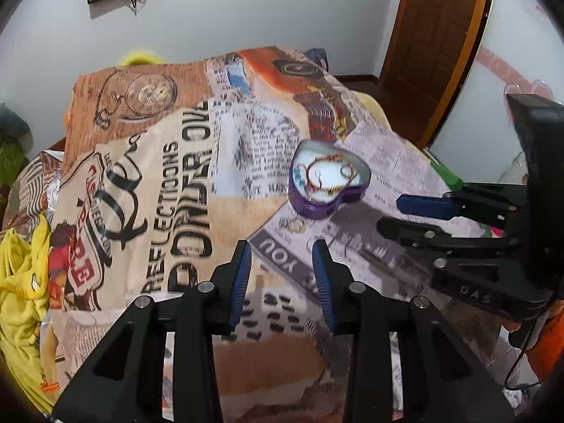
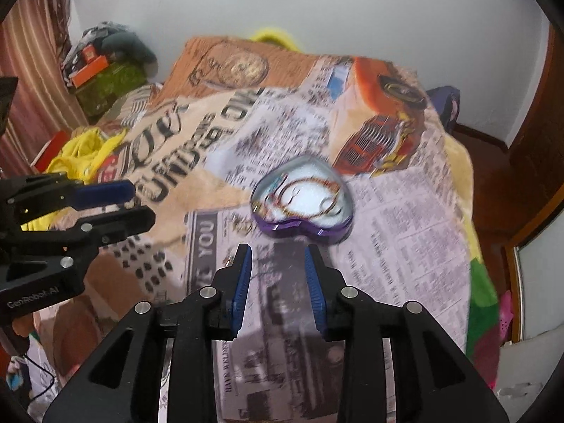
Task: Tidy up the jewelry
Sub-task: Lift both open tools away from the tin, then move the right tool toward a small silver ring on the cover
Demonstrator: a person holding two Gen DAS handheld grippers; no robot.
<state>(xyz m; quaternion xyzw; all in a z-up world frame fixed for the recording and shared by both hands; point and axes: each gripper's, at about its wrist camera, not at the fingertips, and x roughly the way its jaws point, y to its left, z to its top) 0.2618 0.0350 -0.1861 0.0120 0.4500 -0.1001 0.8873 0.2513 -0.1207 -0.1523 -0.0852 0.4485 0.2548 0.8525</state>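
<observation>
A purple heart-shaped tin lies open on the printed blanket, with bracelets and chains on its white lining. It also shows in the right wrist view. A small piece of jewelry lies on the blanket just in front of the tin, also seen in the right wrist view. My left gripper is open and empty, short of the tin. My right gripper is open and empty, just before the tin's near edge. Each gripper shows in the other's view.
The blanket with newspaper and car prints covers a bed. Yellow clothing lies at the left. A wooden door stands at the right. Boxes and bags are piled at the far left by a curtain.
</observation>
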